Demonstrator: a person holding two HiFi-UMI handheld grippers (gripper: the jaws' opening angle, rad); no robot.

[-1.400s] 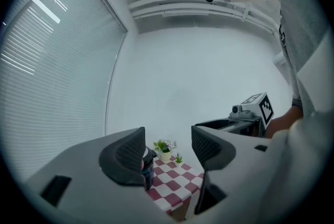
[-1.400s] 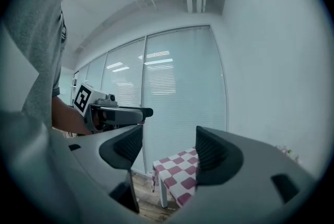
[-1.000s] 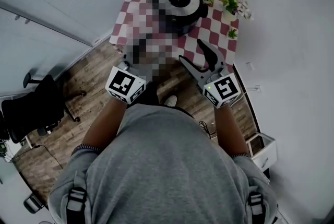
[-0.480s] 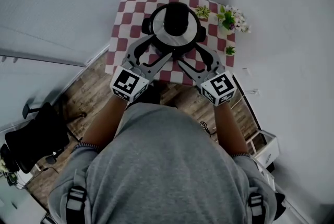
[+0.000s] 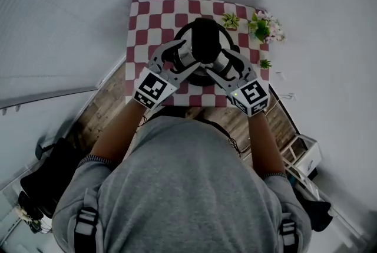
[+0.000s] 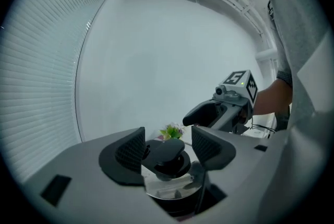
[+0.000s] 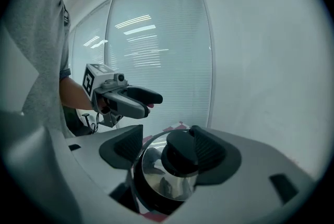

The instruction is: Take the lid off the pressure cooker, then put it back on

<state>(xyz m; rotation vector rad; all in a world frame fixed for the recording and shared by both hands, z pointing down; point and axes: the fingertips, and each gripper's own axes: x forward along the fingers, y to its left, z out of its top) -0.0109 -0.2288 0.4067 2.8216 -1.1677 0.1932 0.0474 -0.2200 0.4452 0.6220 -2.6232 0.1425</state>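
The pressure cooker [image 5: 203, 51] stands on a red-and-white checked table [image 5: 141, 22]. It has a shiny steel lid [image 6: 169, 184] with a black knob [image 6: 168, 157] on top. My left gripper [image 5: 174, 57] is at the cooker's left side and my right gripper [image 5: 227, 63] at its right side. Both are open. In the left gripper view the knob sits low between the two pads [image 6: 130, 151] of the left gripper [image 6: 168, 147]. In the right gripper view the knob [image 7: 180, 157] lies close to the right pad [image 7: 207, 149] of the right gripper [image 7: 167, 149]; contact is unclear.
Small potted plants [image 5: 262, 26] stand at the table's back right corner, with another [image 5: 265, 63] on the right edge. White walls lie behind and to the right, window blinds [image 7: 156, 50] to the left. A white box [image 5: 303, 154] and wood floor [image 5: 103, 107] are below.
Both grippers have moved forward from the table's near edge to either side of the cooker lid. The head camera has come closer over the table.
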